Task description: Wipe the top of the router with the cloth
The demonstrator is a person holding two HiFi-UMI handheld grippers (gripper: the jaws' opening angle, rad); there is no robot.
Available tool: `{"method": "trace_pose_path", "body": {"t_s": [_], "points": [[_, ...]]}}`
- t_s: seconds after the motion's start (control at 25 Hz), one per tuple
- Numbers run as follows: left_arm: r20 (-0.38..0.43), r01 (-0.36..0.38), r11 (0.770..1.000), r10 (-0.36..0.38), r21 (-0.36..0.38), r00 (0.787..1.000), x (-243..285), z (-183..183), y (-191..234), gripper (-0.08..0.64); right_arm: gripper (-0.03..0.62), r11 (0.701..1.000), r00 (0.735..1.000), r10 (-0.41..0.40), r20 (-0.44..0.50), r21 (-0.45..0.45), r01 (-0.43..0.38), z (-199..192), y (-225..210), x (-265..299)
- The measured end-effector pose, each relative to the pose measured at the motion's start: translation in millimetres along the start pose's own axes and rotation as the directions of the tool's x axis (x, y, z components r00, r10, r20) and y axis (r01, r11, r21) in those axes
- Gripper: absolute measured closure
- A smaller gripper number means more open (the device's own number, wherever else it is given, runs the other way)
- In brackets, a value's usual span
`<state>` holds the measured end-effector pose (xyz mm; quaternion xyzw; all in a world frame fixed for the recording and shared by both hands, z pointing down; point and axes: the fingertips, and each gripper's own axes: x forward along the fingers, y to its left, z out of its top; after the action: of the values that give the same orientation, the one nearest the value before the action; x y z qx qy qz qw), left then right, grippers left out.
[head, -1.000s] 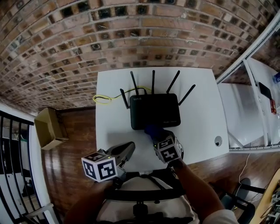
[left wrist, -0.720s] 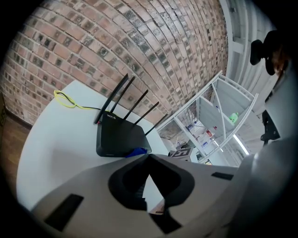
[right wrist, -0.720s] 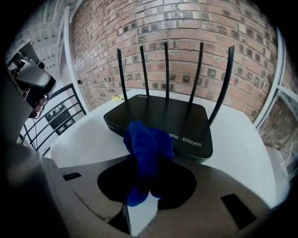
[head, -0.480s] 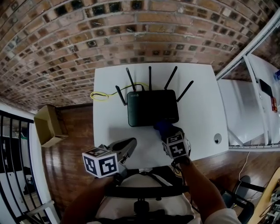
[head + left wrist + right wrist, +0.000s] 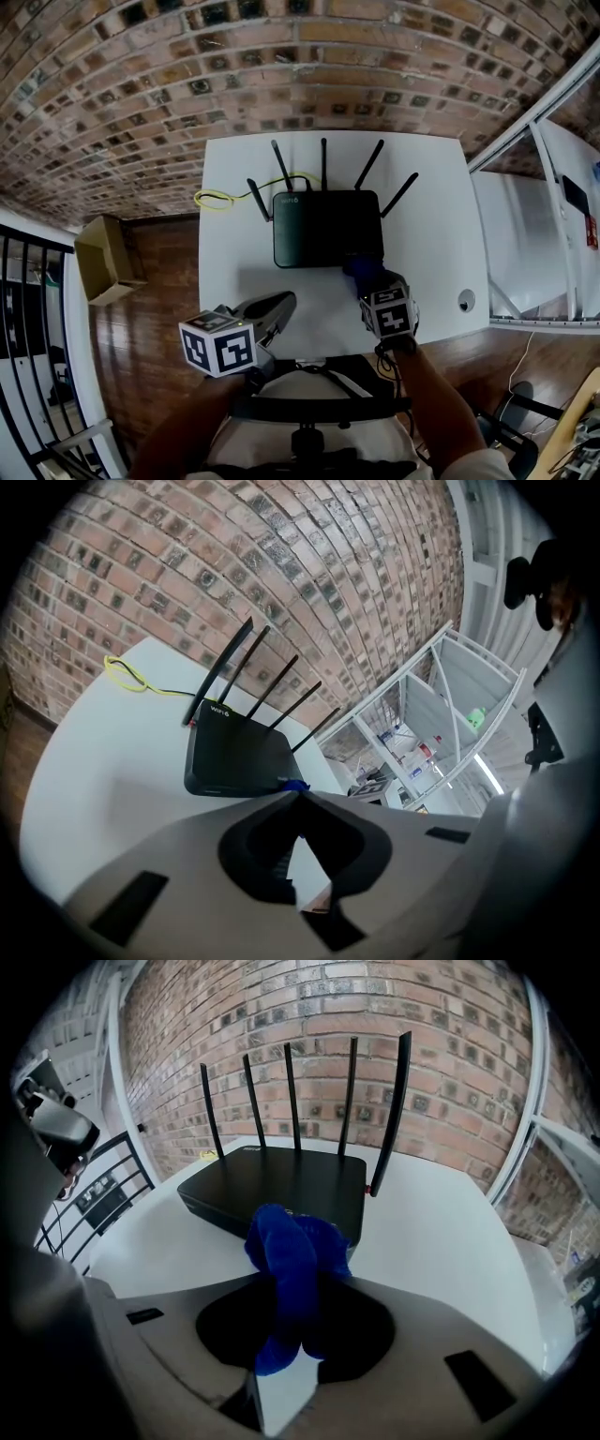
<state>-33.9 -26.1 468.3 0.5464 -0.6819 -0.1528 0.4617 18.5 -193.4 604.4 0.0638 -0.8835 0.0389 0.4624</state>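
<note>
Router (image 5: pixel 327 228) sits flat on a white square table (image 5: pixel 431 206), a little toward the far side and about midway across. The table stands against a red-brick wall (image 5: pixel 281 66), on a dark wooden plank floor (image 5: pixel 159 319). A black metal railing (image 5: pixel 28 309) runs along the left of the room and white metal shelving (image 5: pixel 548 234) stands at the right. One open cardboard box (image 5: pixel 101 262) lies on the floor left of the table.

There is one router, black and box-shaped, with five antennas (image 5: pixel 323 161). One yellow cable (image 5: pixel 217 198) loops on the table at its far left corner. One small round disc (image 5: pixel 467 302) is set in the tabletop near the front right corner.

The router's long axis runs left to right, parallel to the wall. Its antennas rise from the far edge and fan out toward the bricks, and its plain front edge faces the person.

The right gripper (image 5: pixel 370 284) has its jaws clamped on one bunched blue cloth (image 5: pixel 362 269), which pokes out ahead of the jaws at the router's near right corner. The left gripper (image 5: pixel 281 307) has its jaws closed together with nothing between them, and it hangs over the table's near left edge, well apart from the router
</note>
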Motion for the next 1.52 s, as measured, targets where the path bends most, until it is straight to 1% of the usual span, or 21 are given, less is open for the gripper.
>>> {"method": "trace_pose_path", "body": {"t_s": [0.2, 0.32, 0.44, 0.56, 0.72, 0.8, 0.88, 1.0, 1.12, 1.2, 1.32, 1.44, 1.52], "points": [[0.015, -0.017, 1.0, 0.018, -0.019, 1.0, 12.3, -1.3, -4.9, 0.532, 0.477, 1.0, 1.0, 0.011, 0.005, 0.001, -0.012, 0.2, -9.5, -6.0], [0.015, -0.035, 0.998, 0.036, -0.045, 0.999, 24.8, -6.1, -10.4, 0.532, 0.477, 0.999, 0.999, 0.046, 0.015, 0.007, -0.046, -3.7, -16.2, -4.2], [0.027, -0.066, 0.996, 0.067, -0.065, 0.997, 38.0, -8.8, -16.5, 0.532, 0.477, 0.996, 0.996, 0.092, 0.022, 0.018, -0.092, -4.1, -19.9, -4.4], [0.047, -0.098, 0.991, 0.102, -0.089, 0.994, 49.4, -9.9, -22.1, 0.532, 0.477, 0.991, 0.991, 0.135, 0.023, 0.001, -0.135, -6.3, -24.6, -3.6], [0.068, -0.136, 0.985, 0.144, -0.109, 0.987, 54.7, -11.6, -23.9, 0.532, 0.477, 0.989, 0.989, 0.147, 0.031, -0.025, -0.146, -3.5, -29.4, -7.5], [0.077, -0.149, 0.982, 0.158, -0.115, 0.984, 51.9, -10.4, -19.8, 0.532, 0.477, 0.991, 0.991, 0.129, 0.03, -0.031, -0.128, -4.5, -34.0, -6.7], [0.077, -0.153, 0.981, 0.163, -0.121, 0.984, 46.2, -9.8, -12.4, 0.532, 0.477, 0.996, 0.996, 0.089, 0.033, -0.02, -0.088, -5.2, -38.8, -8.8], [0.065, -0.138, 0.982, 0.148, -0.129, 0.987, 36.0, -8.5, 0.4, 0.532, 0.478, 0.999, 0.999, 0.005, 0.053, 0.033, -0.007, -5.2, -48.3, -17.5], [0.038, -0.104, 0.99, 0.109, -0.099, 0.993, 25.3, -2.1, 11.9, 0.532, 0.478, 0.992, 0.994, -0.071, 0.087, 0.109, 0.062, 4.0, -50.0, -29.3], [0.024, -0.087, 0.993, 0.089, -0.076, 0.996, 11.9, 2.5, 23.0, 0.532, 0.478, 0.985, 0.989, -0.089, 0.116, 0.156, 0.07, 15.0, -31.2, -38.5], [0.01, -0.072, 0.996, 0.073, -0.054, 0.997, -13.7, 8.8, 44.2, 0.532, 0.479, 0.983, 0.984, -0.079, 0.157, 0.177, 0.051, 35.5, 19.0, -47.0], [0.001, -0.064, 0.998, 0.064, -0.024, 0.998, -38.7, 14.0, 65.2, 0.532, 0.478, 0.986, 0.981, -0.028, 0.191, 0.166, -0.004, 54.7, 79.9, -44.1], [-0.003, -0.057, 0.998, 0.057, -0.019, 0.998, -55.7, 13.4, 80.2, 0.532, 0.479, 0.988, 0.98, 0.012, 0.201, 0.146, -0.042, 63.6, 121.4, -37.2]]}}
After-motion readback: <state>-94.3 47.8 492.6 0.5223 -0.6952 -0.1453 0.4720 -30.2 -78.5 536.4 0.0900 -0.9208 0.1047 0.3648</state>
